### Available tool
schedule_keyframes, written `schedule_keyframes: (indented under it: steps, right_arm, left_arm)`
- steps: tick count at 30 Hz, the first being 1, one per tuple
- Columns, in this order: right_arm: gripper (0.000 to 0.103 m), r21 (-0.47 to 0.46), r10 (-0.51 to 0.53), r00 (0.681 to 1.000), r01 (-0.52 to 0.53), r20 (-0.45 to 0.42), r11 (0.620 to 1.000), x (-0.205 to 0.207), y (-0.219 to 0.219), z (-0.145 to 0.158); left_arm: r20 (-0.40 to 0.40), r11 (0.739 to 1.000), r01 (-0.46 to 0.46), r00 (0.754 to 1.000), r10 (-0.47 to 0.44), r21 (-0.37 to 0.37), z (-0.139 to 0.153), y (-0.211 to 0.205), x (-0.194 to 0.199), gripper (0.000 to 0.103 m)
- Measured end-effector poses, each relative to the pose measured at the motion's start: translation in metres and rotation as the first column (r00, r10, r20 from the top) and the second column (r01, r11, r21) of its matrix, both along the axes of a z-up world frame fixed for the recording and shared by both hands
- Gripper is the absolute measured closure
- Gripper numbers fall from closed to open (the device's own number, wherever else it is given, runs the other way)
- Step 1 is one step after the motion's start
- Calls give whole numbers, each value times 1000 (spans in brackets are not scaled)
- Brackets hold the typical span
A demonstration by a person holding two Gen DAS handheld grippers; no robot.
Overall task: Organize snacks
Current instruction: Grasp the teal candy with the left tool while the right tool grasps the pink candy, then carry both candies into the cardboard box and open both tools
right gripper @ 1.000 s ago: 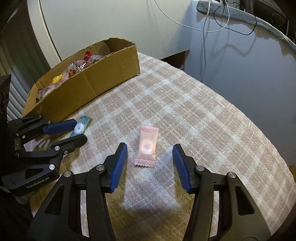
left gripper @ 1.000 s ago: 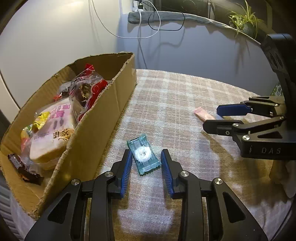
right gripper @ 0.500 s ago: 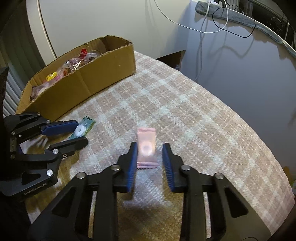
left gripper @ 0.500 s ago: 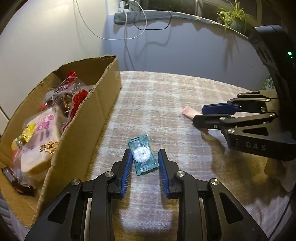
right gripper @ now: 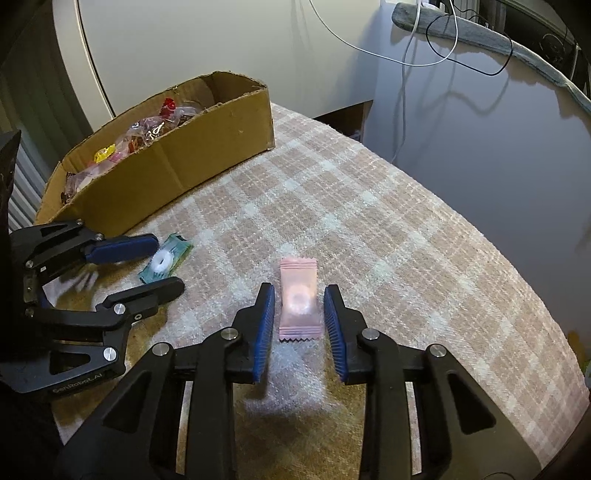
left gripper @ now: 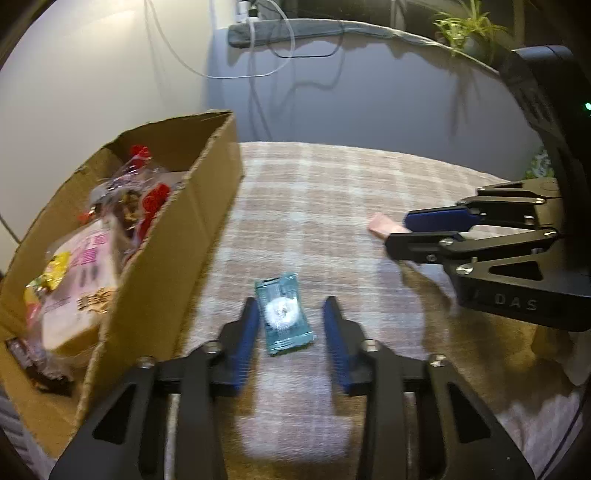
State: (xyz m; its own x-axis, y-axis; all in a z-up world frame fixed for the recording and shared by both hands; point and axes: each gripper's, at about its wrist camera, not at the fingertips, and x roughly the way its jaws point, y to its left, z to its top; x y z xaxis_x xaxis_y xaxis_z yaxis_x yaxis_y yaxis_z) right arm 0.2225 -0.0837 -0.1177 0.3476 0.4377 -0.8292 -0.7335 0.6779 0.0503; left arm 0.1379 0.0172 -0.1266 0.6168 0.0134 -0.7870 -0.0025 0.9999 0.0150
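Observation:
A teal wrapped candy (left gripper: pixel 282 314) lies on the plaid tablecloth (left gripper: pixel 314 206) beside the cardboard box (left gripper: pixel 166 258). My left gripper (left gripper: pixel 291 302) is shut on it, the left pad against its edge. In the right wrist view the same candy (right gripper: pixel 162 260) sits between the left gripper's (right gripper: pixel 168 264) two fingers. A pink wrapped candy (right gripper: pixel 298 299) lies mid-table, and my right gripper (right gripper: pixel 300 288) is shut on it with a pad on each long side. From the left wrist view only the pink candy's end (left gripper: pixel 380 226) pokes out past the right gripper (left gripper: pixel 397 229).
The cardboard box (right gripper: pixel 207 147) stands along the table's left side, holding several snack packets (left gripper: pixel 77 280). Behind the table are a wall with hanging cables (right gripper: pixel 417 55) and a shelf with a plant (left gripper: pixel 465 29). The tablecloth drops off at the right edge (right gripper: pixel 535 314).
The right gripper's jaws have closed from wide apart onto the pink candy. The left jaws have narrowed onto the teal candy. The left view has turned slightly.

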Motion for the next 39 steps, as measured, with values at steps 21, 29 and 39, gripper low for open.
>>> schedule_keyframes:
  steps: [21,29,39]
  right_arm:
    - [83,67,-108,994,108,-3,992,-20,-21,30]
    - [83,135,-122,991,114,51,984,-37,2,70]
    - [83,227,-117,988,93,96,969,-44,61,109]
  left_arm:
    - [112,998,42,993,-35,-54,30,13,-21,83]
    - [228,998,34,973,-19,-62,71,41,-26,83]
    - [341,998,-49,938,63,-49,104,112,-31,83]
